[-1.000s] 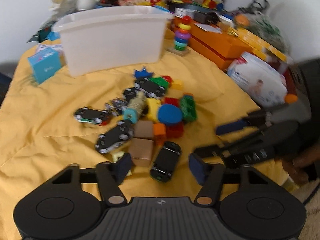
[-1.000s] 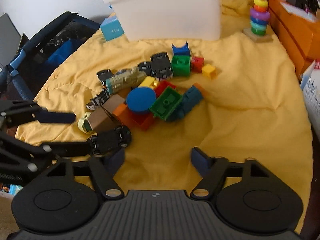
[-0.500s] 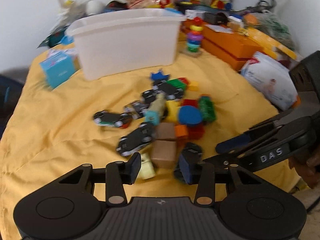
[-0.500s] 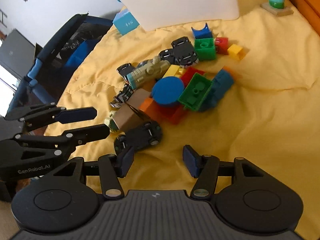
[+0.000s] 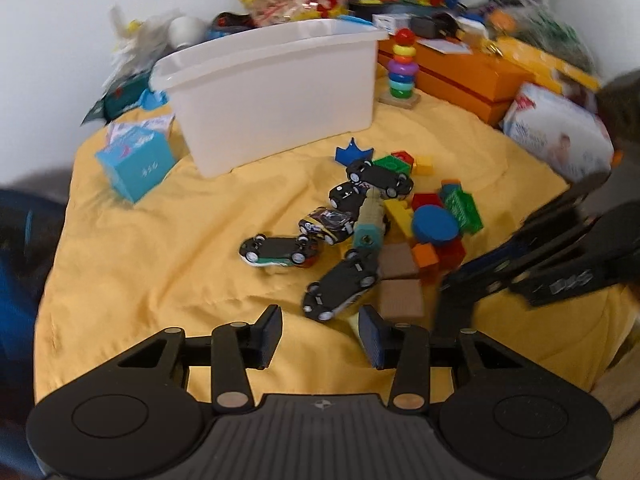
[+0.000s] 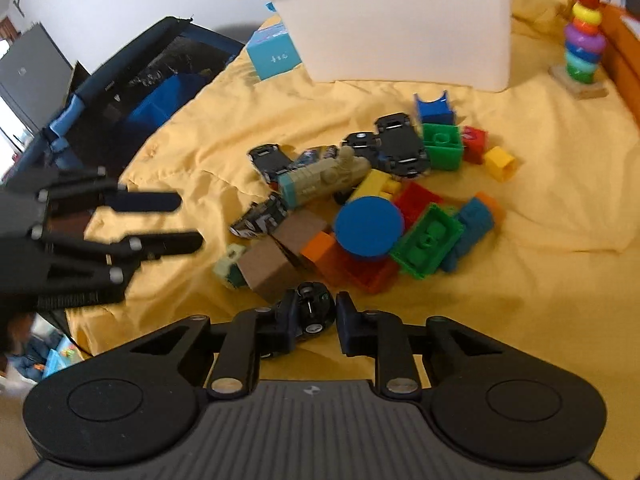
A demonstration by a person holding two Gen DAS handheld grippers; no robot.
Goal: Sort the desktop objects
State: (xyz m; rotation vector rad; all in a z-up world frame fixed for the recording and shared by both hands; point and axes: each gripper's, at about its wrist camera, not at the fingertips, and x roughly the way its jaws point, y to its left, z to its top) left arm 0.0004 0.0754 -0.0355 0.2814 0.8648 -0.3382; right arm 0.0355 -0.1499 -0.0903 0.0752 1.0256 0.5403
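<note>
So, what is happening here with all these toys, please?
A person with two handheld grippers is sorting toys on a yellow cloth. The right gripper has its fingers around a small black toy car. The left gripper is open and holds nothing. A white bin stands behind the pile.

Both wrist views low, near, facing white bin (image 5: pixel 276 92) (shared toy pile (image 6: pixel 372 200)).

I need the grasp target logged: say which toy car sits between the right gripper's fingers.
The black toy car nearest the camera, just below the brown block, sits between the right gripper fingers. The other cars lie farther off in the pile.
</note>
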